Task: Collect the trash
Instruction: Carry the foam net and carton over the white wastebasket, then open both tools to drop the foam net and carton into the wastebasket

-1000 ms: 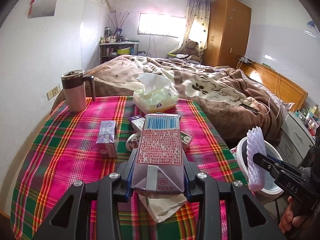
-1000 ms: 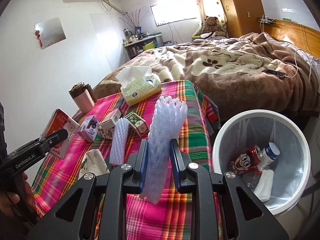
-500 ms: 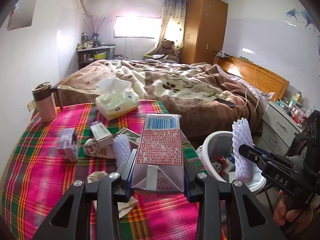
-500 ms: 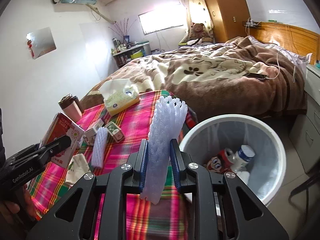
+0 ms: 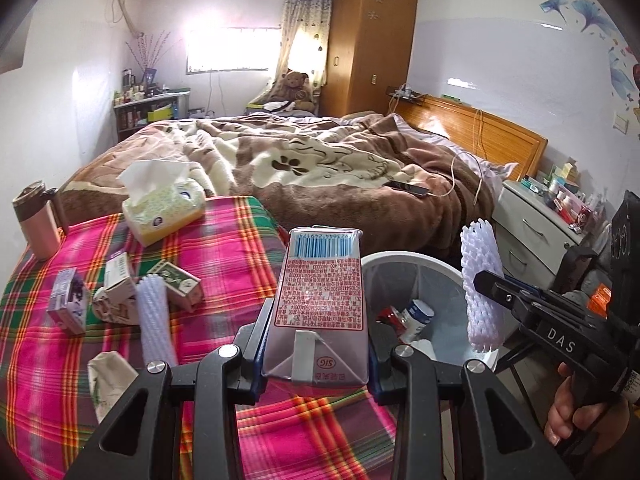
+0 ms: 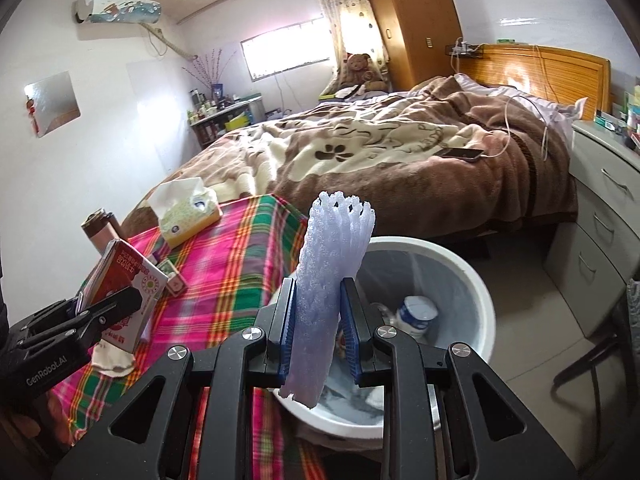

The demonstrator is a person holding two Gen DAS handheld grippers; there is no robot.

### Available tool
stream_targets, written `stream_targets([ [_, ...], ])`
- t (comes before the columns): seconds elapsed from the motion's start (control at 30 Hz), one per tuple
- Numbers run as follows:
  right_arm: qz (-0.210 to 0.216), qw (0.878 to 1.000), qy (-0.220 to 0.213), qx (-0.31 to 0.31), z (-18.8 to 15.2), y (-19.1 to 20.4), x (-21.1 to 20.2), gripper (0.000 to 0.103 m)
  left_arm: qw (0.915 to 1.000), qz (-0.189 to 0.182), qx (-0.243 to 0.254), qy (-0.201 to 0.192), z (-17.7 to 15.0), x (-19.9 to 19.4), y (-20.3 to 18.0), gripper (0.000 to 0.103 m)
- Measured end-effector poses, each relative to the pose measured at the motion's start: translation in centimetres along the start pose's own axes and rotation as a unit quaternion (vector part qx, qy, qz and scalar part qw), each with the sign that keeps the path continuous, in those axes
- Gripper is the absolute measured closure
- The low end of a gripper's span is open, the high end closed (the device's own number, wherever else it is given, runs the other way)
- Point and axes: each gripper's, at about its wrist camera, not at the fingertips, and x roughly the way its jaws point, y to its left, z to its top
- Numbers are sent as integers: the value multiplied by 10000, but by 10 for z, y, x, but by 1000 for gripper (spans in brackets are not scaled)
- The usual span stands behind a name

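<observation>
My left gripper (image 5: 318, 332) is shut on a red-and-white milk carton (image 5: 320, 304), held upright over the table's right edge beside the white trash bin (image 5: 408, 258). My right gripper (image 6: 322, 320) is shut on a white foam net sleeve (image 6: 332, 264), which stands upright over the near rim of the bin (image 6: 476, 280). A can and a small bottle lie inside the bin. On the plaid tablecloth (image 5: 224, 264) lie another foam net (image 5: 154, 320), three small cartons (image 5: 118, 280) and a crumpled wrapper (image 5: 108, 376).
A tissue box (image 5: 164, 204) and a pink mug (image 5: 34, 220) stand at the table's far side. A bed with a brown blanket (image 5: 320, 168) lies behind the table, with a phone (image 5: 408, 189) on it. White drawers (image 6: 600, 220) stand to the right of the bin.
Both grippers have swung to the right, away from the table's middle and toward the bin. The bin now lies right in front of them. Both grips are unchanged.
</observation>
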Motion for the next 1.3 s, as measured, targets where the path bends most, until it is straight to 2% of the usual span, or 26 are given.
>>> stream_targets([
  [0.2, -128, 9999, 64, 13, 0, -16, 4, 80, 9998, -143, 89, 129, -2, 18, -20, 65],
  [0.53, -327, 9985, 447, -36, -7, -43, 19, 80, 9980, -405, 198, 438, -8, 54, -49, 65],
  [0.97, -565, 9958, 702, -157, -8, -61, 31, 79, 9962, -425, 409, 648, -10, 85, -78, 65],
  [1.1, -631, 9947, 777, -232, -9, -63, 36, 74, 9961, -469, 383, 636, -10, 86, -77, 65],
  [1.17, -679, 9938, 825, -293, -10, -62, 37, 68, 9963, -414, 384, 645, -11, 87, -76, 63],
  [1.23, -674, 9937, 835, -312, -12, -61, 37, 52, 9963, -419, 336, 667, -12, 87, -73, 60],
  [1.3, -649, 9941, 820, -303, -12, -61, 35, 50, 9964, -401, 333, 665, -13, 85, -71, 59],
])
